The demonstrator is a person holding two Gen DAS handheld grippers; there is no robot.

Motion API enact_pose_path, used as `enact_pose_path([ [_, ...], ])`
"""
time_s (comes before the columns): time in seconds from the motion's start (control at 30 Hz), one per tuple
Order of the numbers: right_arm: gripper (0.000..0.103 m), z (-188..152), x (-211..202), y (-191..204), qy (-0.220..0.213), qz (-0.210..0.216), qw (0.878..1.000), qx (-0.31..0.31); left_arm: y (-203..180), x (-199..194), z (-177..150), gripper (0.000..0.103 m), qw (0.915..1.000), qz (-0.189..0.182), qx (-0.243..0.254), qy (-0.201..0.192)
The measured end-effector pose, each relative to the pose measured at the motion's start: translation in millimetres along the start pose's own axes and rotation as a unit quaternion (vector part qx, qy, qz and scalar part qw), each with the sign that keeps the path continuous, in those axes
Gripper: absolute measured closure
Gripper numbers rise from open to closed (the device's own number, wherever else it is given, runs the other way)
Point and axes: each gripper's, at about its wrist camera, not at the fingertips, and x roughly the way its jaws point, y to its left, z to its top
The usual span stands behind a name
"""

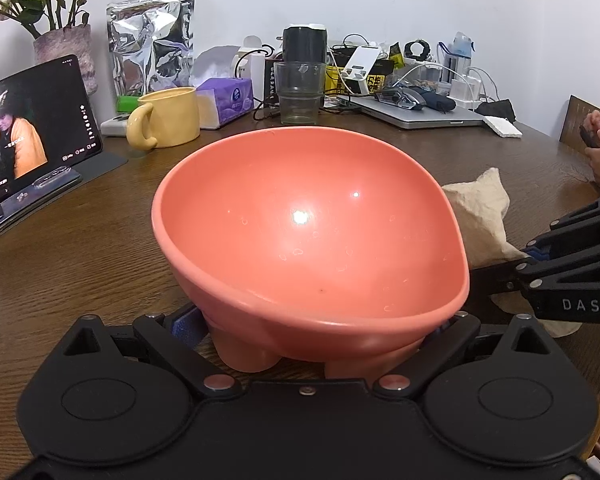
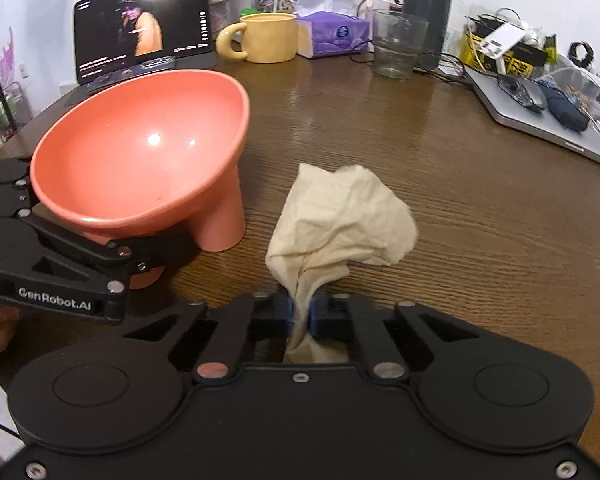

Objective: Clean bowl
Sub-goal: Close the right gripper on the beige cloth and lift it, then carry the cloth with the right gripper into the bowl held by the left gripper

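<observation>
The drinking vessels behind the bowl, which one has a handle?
The yellow mug, standing left of the clear glass. It is opaque with a thick loop handle; the glass is see-through and has no handle.

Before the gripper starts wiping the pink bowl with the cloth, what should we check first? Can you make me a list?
1. Crumpled beige cloth pinched in the right gripper: ok, its jaws are shut on a bunched end.
2. Pink footed plastic bowl steadied by the left gripper: ok, its fingers sit on both sides of the base.
3. Bowl's open side facing the cloth: ok, it tilts that way.
4. Bowl empty: ok, only faint water marks and one tiny dark speck show.
5. Path from cloth to bowl over the brown wooden table: ok, nothing in between.
6. Cloth damp: cannot tell.
</observation>
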Motion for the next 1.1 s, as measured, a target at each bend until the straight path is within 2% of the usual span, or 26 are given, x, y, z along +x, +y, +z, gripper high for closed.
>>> enact_pose_path([
  [0.27,0.099,-5.2,-3.8,5.7,-0.008,0.021,0.999,-0.043,-0.3,0.7,-0.2,0.006,1.0000,-0.001,0.002,0.000],
  [0.47,0.099,-5.4,-4.0,-0.2,-0.007,0.033,0.999,-0.025,-2.4,0.1,-0.1,0.006,0.9999,0.001,0.016,-0.002],
  [0.63,0.098,-8.8,-4.6,-1.0,-0.011,0.037,0.999,-0.024,-4.8,-0.3,1.3,0.007,0.9994,0.001,0.035,-0.001],
  [0.83,0.099,-13.0,-7.7,-6.3,-0.018,0.038,0.999,-0.019,-11.5,-1.5,2.6,0.007,0.9967,0.006,0.080,-0.007],
  [1.1,0.099,-13.5,-30.5,-14.6,-0.050,0.028,0.998,-0.024,-15.9,-2.3,4.6,0.007,0.9937,0.012,0.111,-0.008],
])
